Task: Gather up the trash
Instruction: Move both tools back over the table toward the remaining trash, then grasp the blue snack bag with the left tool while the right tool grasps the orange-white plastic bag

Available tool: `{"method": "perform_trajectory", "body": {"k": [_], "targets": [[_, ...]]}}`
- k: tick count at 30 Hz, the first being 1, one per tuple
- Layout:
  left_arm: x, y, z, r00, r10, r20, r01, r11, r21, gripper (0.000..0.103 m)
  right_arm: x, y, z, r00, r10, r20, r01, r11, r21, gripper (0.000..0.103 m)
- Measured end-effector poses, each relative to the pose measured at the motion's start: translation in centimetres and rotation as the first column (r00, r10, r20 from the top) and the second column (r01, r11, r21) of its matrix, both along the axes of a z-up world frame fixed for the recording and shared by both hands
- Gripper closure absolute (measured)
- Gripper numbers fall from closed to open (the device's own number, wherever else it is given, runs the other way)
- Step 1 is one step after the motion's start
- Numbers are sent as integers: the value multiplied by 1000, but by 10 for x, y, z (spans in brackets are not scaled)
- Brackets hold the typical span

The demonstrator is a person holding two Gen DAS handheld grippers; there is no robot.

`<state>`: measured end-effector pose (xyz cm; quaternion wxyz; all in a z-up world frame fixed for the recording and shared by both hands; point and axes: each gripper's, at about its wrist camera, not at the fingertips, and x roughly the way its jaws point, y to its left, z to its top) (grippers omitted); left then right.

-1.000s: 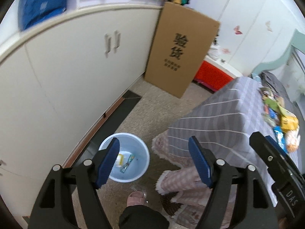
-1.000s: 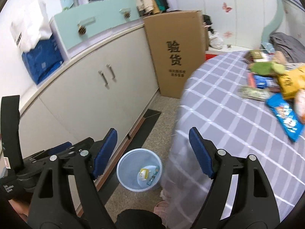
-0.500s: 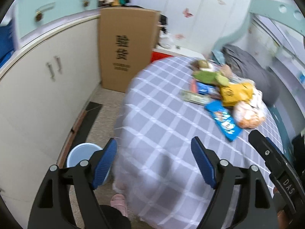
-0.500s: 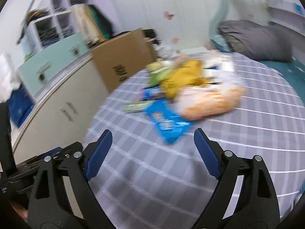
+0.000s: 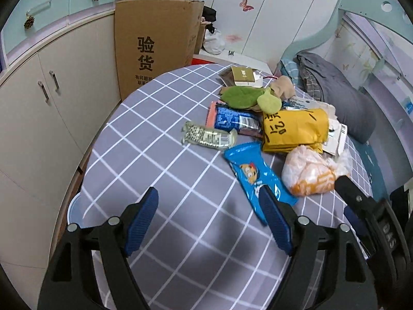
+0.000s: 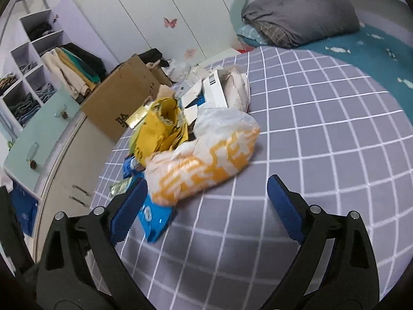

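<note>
a: trash pile [image 5: 271, 118] heaped upper right on checked desk [image 5: 160, 155]; blue wrapper [image 5: 255, 175] nearest.
b: left gripper [image 5: 209, 219] fingers wide, empty. right gripper [image 6: 206, 206] fingers opening, empty, near orange-white bag [image 6: 206, 160].

Black claw [image 5: 207, 221] arms, ribbed blue pads [image 5: 141, 217] (silver screws)

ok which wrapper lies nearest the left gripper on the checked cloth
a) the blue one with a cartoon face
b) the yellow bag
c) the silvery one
a, the blue wrapper with the cartoon face reaches down beside the left gripper, while the silvery wrapper and the yellow bag lie farther up the cloth.
</note>
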<state>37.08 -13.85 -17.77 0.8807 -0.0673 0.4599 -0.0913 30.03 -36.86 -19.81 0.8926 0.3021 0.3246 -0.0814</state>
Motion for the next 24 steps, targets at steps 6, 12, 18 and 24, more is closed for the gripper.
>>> {"method": "perform_trajectory", "body": {"k": [6,12,18,24], "targets": [[18,-16,-6,1000,-5,-7,5,1000,19,25,24,-18,-11,999,-50,-21,51,998,30,11],[32,-39,-16,999,-37,-24,38,999,28,25,25,-39,-18,1000,2,27,-3,999,37,44],[34,-66,-24,997,-77,-20,78,993,84,24,8,-54,-15,999,-13,42,13,1000,-6,49],[27,-82,-27,990,-137,17,129,964,233,44,-2,-54,-12,999,-13,37,15,999,-43,49]]}}
